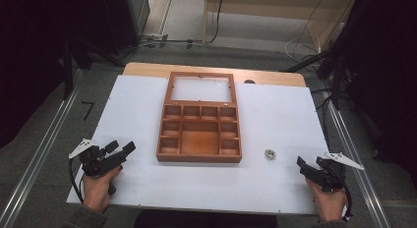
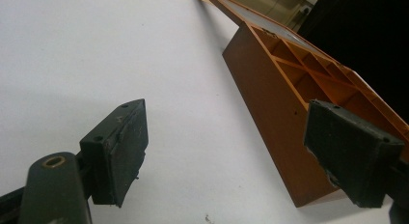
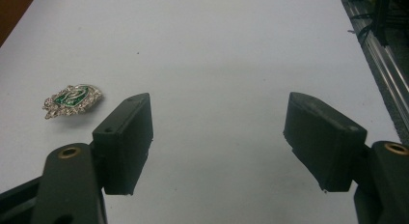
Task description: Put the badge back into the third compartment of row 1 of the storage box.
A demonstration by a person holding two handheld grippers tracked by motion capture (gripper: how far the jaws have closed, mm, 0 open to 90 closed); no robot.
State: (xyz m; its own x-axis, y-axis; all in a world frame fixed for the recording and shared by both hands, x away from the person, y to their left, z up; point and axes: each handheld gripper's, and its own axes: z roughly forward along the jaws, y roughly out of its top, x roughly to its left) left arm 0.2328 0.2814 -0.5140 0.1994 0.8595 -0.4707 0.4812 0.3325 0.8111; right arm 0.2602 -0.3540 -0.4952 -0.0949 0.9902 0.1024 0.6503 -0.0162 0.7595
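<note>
High view: a wooden compartment box (image 1: pixel 199 132) sits at the centre of the white table (image 1: pixel 133 184), its glass lid (image 1: pixel 200 88) laid open toward the top of the frame. A small brooch (image 1: pixel 269 153) lies on the bare table just right of the box's lower right corner. The left gripper (image 1: pixel 120 150) rests at lower left and the right gripper (image 1: pixel 301 164) at lower right, each in a hand, both well apart from box and brooch

Left gripper view: the jaws stand wide apart with nothing between them; the box (image 2: pixel 284 122) runs along the right half of the frame, close beside the right-hand jaw. A careless swing here would likely knock the box wall and shove it

Right gripper view: jaws are spread and empty; the brooch (image 3: pixel 72 99), silver with green, lies at middle left, outside the left-hand jaw. It looks flat and low, so thick pads may well skid it across the smooth surface or pinch only an edge and drop it
</note>
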